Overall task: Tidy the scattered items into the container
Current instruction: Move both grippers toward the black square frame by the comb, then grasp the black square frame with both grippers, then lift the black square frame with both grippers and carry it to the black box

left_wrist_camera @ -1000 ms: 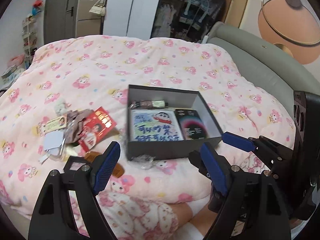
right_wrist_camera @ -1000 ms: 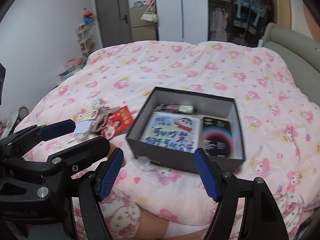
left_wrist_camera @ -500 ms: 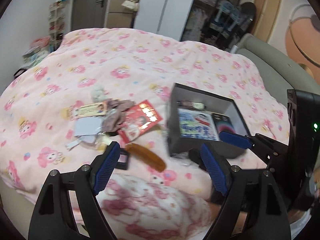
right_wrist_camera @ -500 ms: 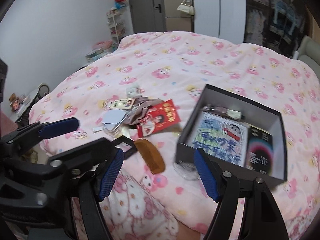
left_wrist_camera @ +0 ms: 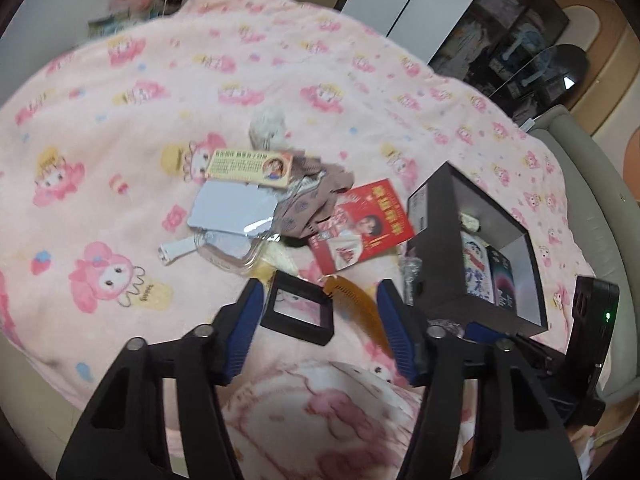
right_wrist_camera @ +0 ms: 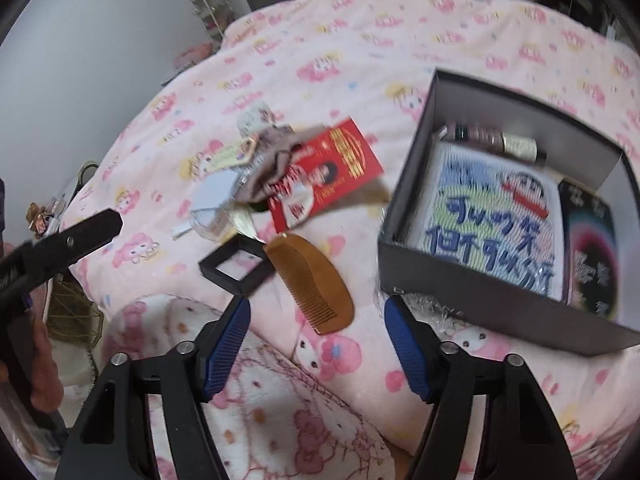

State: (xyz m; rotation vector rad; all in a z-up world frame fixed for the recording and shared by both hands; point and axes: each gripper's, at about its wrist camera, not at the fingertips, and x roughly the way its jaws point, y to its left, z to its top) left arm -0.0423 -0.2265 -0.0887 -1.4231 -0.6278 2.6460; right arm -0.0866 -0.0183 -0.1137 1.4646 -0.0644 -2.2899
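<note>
The dark open box point(left_wrist_camera: 448, 304) point(right_wrist_camera: 500, 308) sits on the pink bed and holds a cartoon book point(right_wrist_camera: 492, 220) and a black packet point(right_wrist_camera: 592, 240). An amber comb point(left_wrist_camera: 358, 314) point(right_wrist_camera: 312, 280) and a small black frame point(left_wrist_camera: 298, 312) point(right_wrist_camera: 236, 266) lie just left of it. My left gripper point(left_wrist_camera: 320, 316) hovers over both with its jaws closing, the pads touching neither. My right gripper point(right_wrist_camera: 318, 340) hangs near the comb's lower end, jaws closing on nothing. Farther back lies a red packet point(left_wrist_camera: 360, 224) point(right_wrist_camera: 324, 172).
A pile beyond the frame holds a printed card point(left_wrist_camera: 248, 166), a grey-blue card point(left_wrist_camera: 232, 212), brown cloth point(left_wrist_camera: 312, 196) and a fluffy white thing point(left_wrist_camera: 268, 128). Crinkled plastic point(right_wrist_camera: 432, 308) lies against the box's front. A patterned knee point(right_wrist_camera: 260, 400) is below the grippers. Wardrobes stand behind the bed.
Both grippers have dropped and swung left from the box toward the scattered pile. Their jaws have narrowed. The comb and black frame now lie between the left fingers.
</note>
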